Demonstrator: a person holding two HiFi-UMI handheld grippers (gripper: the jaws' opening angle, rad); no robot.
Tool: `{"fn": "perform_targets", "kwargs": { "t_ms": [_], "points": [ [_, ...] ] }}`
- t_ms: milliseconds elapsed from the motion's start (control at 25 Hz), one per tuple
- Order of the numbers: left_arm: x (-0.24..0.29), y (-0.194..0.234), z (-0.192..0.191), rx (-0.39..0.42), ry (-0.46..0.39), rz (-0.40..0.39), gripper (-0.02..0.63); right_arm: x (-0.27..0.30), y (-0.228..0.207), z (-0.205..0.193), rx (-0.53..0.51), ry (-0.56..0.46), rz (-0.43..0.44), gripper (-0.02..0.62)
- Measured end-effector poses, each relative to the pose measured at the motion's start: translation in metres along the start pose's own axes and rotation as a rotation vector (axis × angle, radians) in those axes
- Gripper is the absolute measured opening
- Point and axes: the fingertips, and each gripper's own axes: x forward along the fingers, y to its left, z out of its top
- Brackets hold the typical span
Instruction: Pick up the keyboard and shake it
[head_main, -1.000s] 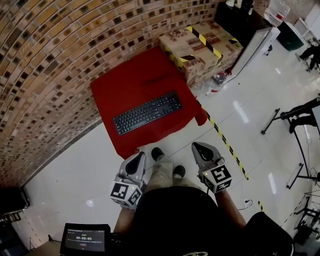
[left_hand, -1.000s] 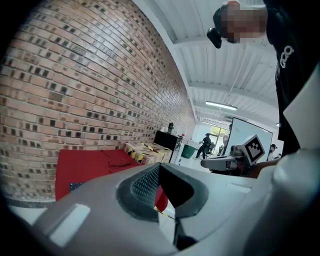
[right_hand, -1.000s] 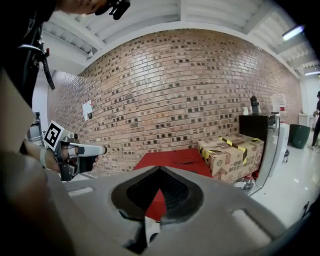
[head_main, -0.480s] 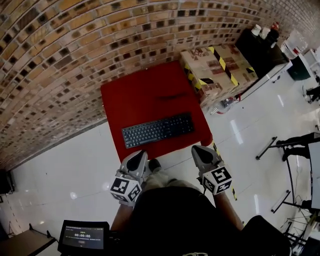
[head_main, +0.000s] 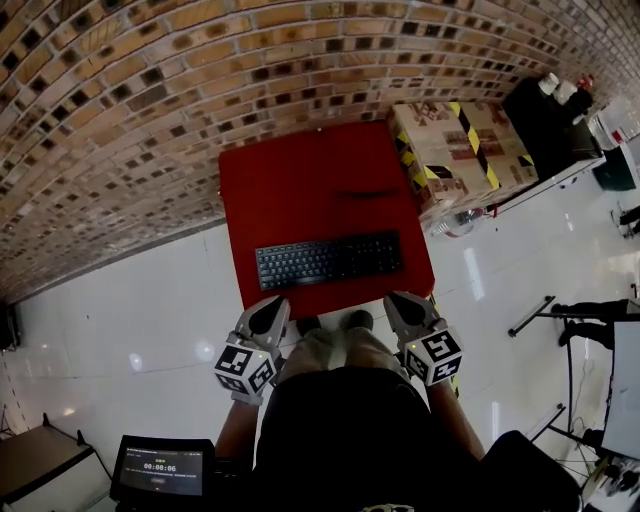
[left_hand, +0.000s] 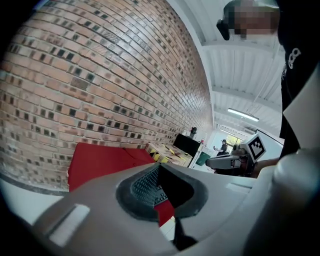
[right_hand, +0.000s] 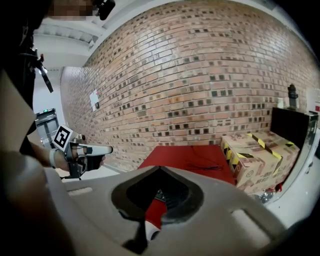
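Find the keyboard (head_main: 329, 259) lying along the near edge of the red tabletop (head_main: 300, 190), both ends free. Open the left gripper (head_main: 268, 316) and right gripper (head_main: 403, 308), both pinched shut and empty just short of that edge. Clamp one short end each, level. Mind what is probably its cable (head_main: 366, 193) behind.

Test hall: brick wall (head_main: 100, 120), hazard-taped boxes (head_main: 460, 150), glossy floor (head_main: 130, 320).

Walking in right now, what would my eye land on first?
A bright red cloth lies against the brick wall, with a black keyboard near its front edge. To its right sit cardboard boxes striped with yellow-black tape. The left tongs and right tongs, both shut, hang just before the cloth.
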Motion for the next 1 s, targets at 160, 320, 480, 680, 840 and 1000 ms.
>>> {"fn": "perform_targets", "kwargs": {
  "t_ms": [160,320,480,680,840,1000],
  "points": [
    [0.006,0.001,-0.009,-0.027,0.024,0.026,0.015,0.008,-0.013,-0.008,0.015,0.03,0.042,-0.008],
    [0.013,0.0,-0.015,-0.06,0.04,0.071,0.015,0.014,-0.028,-0.012,0.012,0.055,0.087,-0.008],
    [0.024,-0.007,-0.016,-0.048,0.059,0.092,0.015,0.017,-0.043,-0.011,0.019,0.066,0.116,-0.008],
    [0.04,-0.021,-0.014,-0.024,0.061,0.098,0.015,0.016,-0.056,-0.013,0.018,0.073,0.137,-0.008],
    [0.049,-0.027,-0.016,-0.031,0.065,0.11,0.015,0.016,-0.064,-0.016,0.024,0.081,0.151,-0.008],
    [0.052,-0.02,-0.025,-0.051,0.084,0.133,0.015,0.02,-0.077,-0.021,0.027,0.088,0.148,-0.008]
  ]
}}
